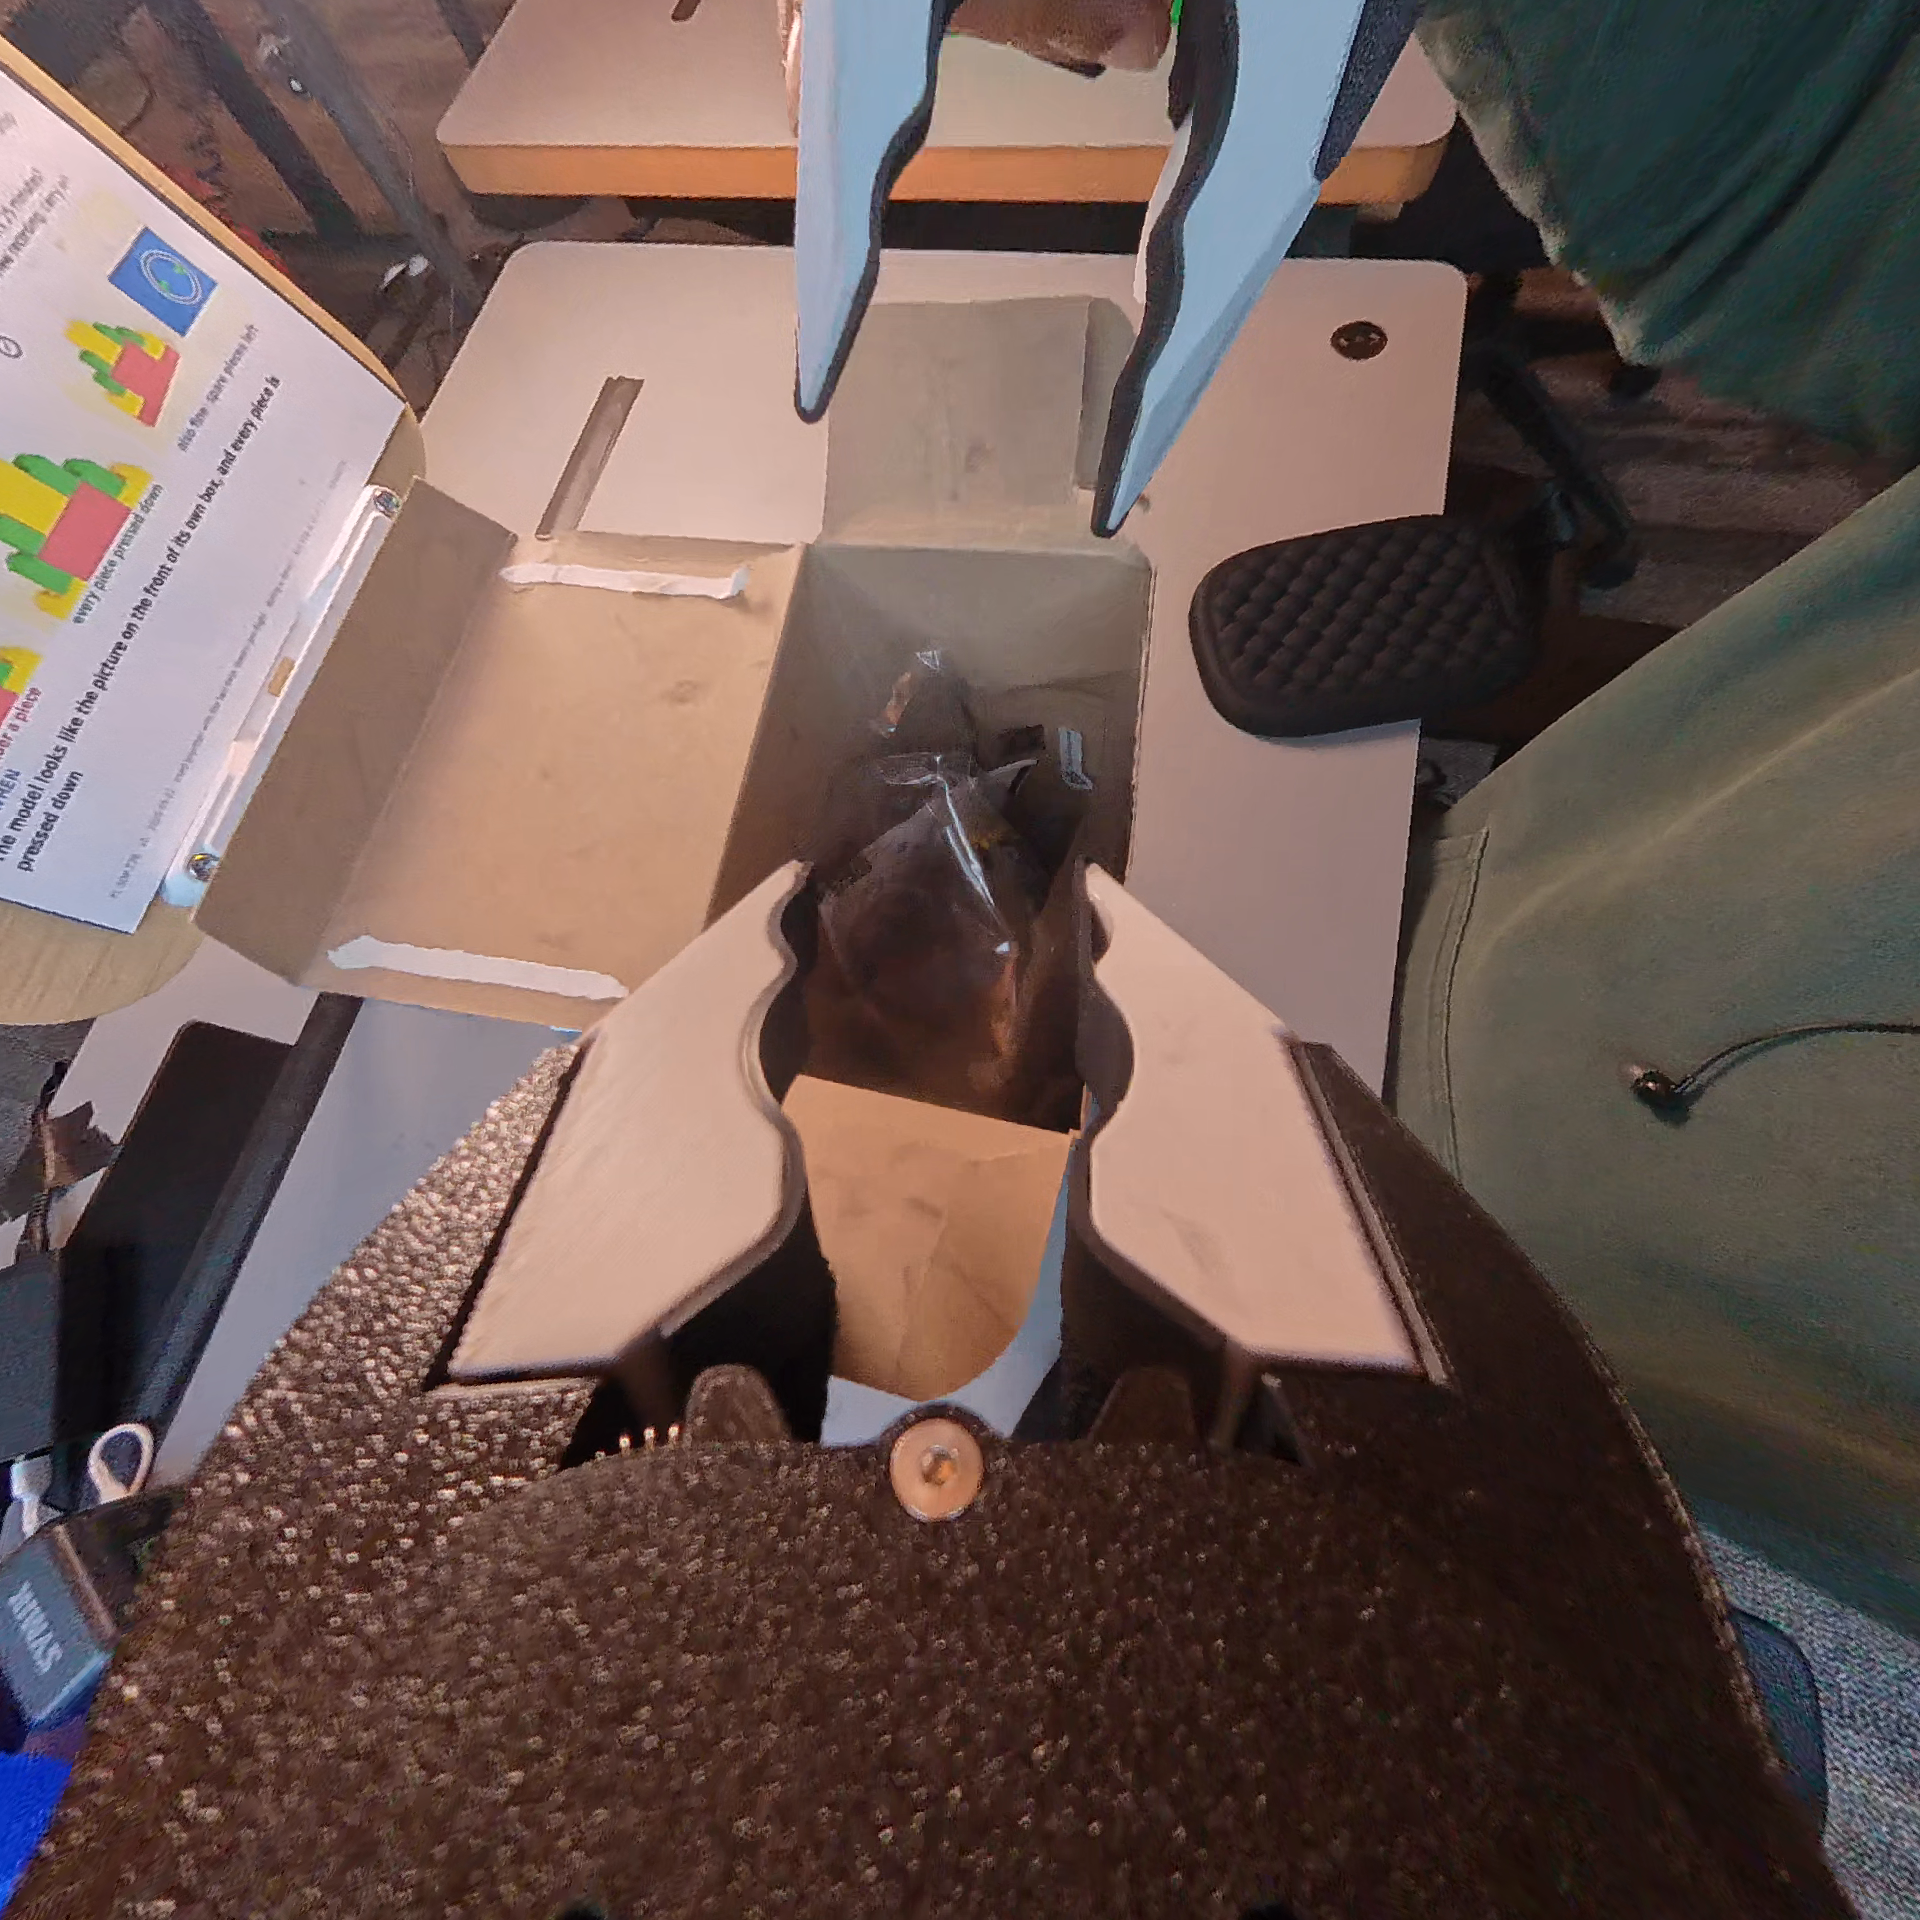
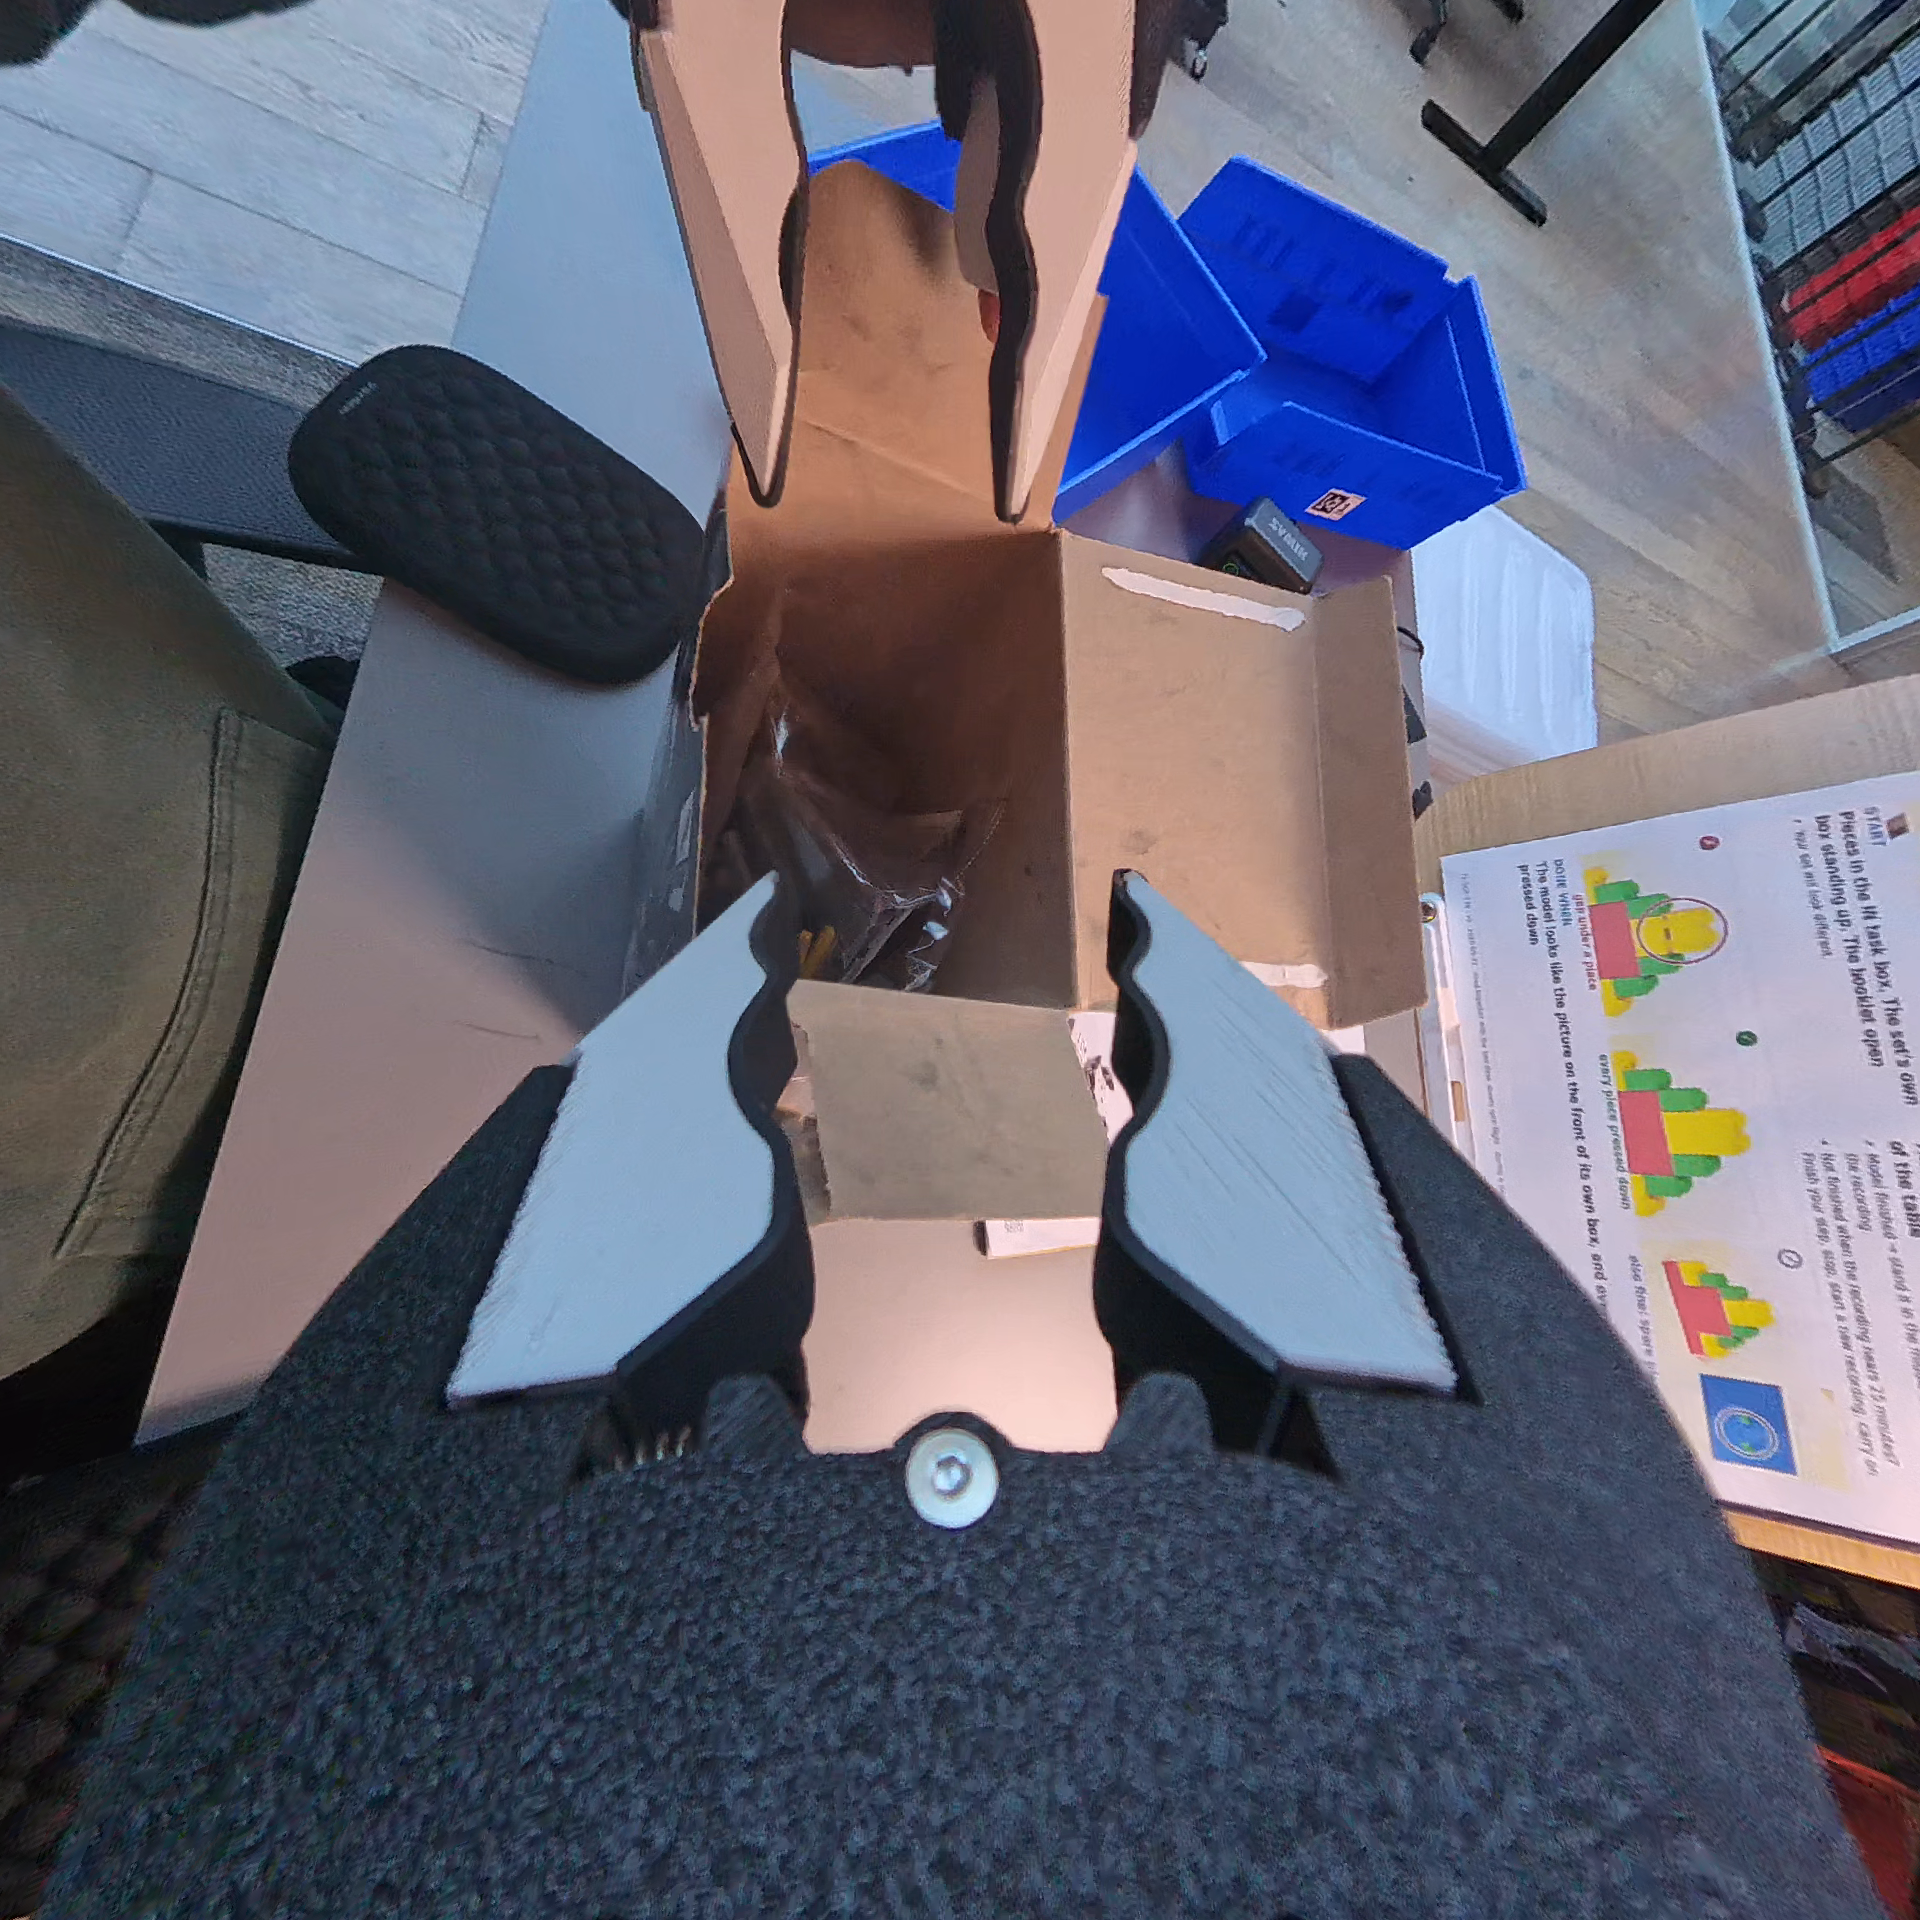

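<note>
1. The pale surface carries everything here; a person in green clothing sits just beside it.
2. A brown cardboard box stands upright in the middle of the surface with its top open. One long flap lies spread out flat to the side, with strips of torn white tape along its edges, and a shorter flap folds out at each end of the box.
3. A printed sheet with coloured brick pictures lies beside the box on its long-flap side, resting on a piece of cardboard.
4. Two blue bins stand just past the box in the right wrist view, with a small dark device between them and the box.
5. The left tool hovers over one end of the open box, its fingers spread wide and holding nothing, a short end flap showing between them.
6. The right tool hovers over the opposite end of the box, facing the left one. Its fingers are also spread apart and empty, with the other end flap showing between them.
7. A black quilted pad lies on the surface near the box, on the person's side.
8. Down inside the box sits a crumpled clear plastic bag of dark contents; in the right wrist view something small and yellow shows through it.
</note>
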`<state>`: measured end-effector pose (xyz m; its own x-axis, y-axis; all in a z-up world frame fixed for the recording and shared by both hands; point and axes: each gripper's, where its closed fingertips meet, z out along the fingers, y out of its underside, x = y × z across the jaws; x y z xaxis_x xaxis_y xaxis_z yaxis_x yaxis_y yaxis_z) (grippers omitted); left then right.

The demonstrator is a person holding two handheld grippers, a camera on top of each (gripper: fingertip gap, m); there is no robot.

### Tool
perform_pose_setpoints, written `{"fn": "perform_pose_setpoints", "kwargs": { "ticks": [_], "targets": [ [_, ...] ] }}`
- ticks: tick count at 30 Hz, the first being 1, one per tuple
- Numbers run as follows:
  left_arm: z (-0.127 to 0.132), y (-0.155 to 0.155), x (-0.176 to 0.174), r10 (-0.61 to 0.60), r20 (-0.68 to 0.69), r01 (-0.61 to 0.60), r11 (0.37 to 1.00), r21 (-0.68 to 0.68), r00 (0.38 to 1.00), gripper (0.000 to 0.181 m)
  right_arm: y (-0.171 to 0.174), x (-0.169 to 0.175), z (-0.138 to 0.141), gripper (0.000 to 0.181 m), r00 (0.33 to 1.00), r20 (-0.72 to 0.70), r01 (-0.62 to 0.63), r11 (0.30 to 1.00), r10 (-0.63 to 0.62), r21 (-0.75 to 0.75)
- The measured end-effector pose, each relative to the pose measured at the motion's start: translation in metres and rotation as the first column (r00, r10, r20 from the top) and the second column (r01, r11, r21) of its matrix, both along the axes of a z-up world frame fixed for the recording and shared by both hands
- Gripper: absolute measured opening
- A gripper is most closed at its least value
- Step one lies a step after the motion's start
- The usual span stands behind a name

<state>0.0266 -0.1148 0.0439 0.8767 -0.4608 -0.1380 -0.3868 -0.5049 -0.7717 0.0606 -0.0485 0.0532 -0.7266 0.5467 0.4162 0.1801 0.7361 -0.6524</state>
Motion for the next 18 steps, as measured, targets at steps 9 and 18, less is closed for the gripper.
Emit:
{"fn": "perform_pose_setpoints", "kwargs": {
  "ticks": [9, 18],
  "targets": [
    [0.037, -0.016, -0.005, -0.009, 0.100, -0.018, 0.964, 0.264, 0.995, 0.059, 0.024, -0.001, 0.050, 0.048, 0.945, -0.299, 0.076, 0.978, -0.133, -0.195],
    [-0.016, -0.071, -0.040, 0.031, 0.305, -0.206, 0.802, 0.561, 0.952, 0.102, 0.188, -0.028, -0.081, 0.041, 0.771, -0.081, 0.512, 0.690, -0.632, -0.512]
  ]
}}
